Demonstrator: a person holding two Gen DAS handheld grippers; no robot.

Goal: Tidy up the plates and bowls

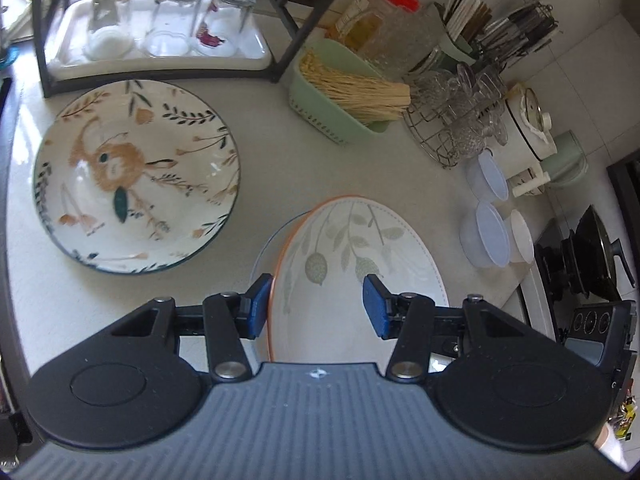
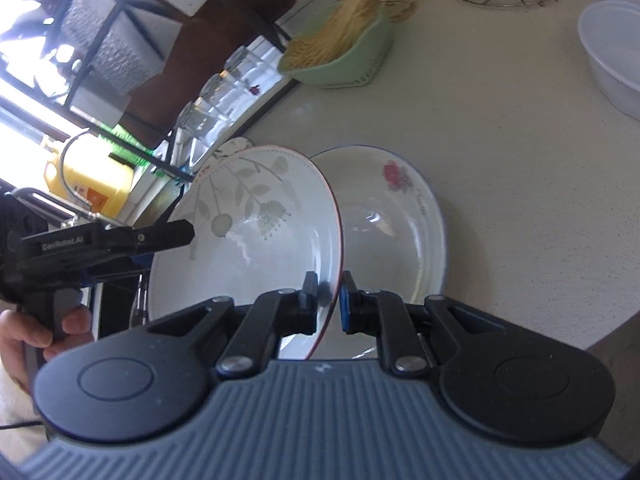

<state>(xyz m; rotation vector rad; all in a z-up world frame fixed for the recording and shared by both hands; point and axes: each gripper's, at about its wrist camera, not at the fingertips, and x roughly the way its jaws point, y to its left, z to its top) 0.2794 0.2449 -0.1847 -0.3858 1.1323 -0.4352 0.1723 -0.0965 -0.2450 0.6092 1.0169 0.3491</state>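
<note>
1. Right gripper (image 2: 329,300) clenched on the near rim of the leaf-print plate (image 2: 256,224); the pads pinch the orange-edged rim from both sides. The plate is tilted up off the counter (image 2: 520,200), held by that rim alone.
2. Left gripper (image 1: 316,308) released, jaws standing apart, nothing pressed between the pads. In the left wrist view the leaf-print plate (image 1: 352,264) sits beyond and between the fingers, but I see no contact.
3. Flower plate (image 2: 392,208) lies flat on the counter just behind and beside the held plate, partly hidden by it. Judgement: this is the likely stacking target.
4. Rabbit plate (image 1: 136,176) rests flat on the counter to the left, apart from the other two, in front of the tray of glasses (image 1: 160,28).
5. Risks, as judged:
   - Rim-only pinch on a glazed plate: it may pivot or slip out of the pads if swung quickly.
   - Lowering the plate off-centre onto the flower plate may chip a rim or leave the stack rocking.
   - The open left gripper is close to the held plate; a stray move may knock it.
   - Green basket (image 1: 340,100) and plastic tubs (image 1: 492,236) crowd the far side; a wide swing may hit them.
</note>
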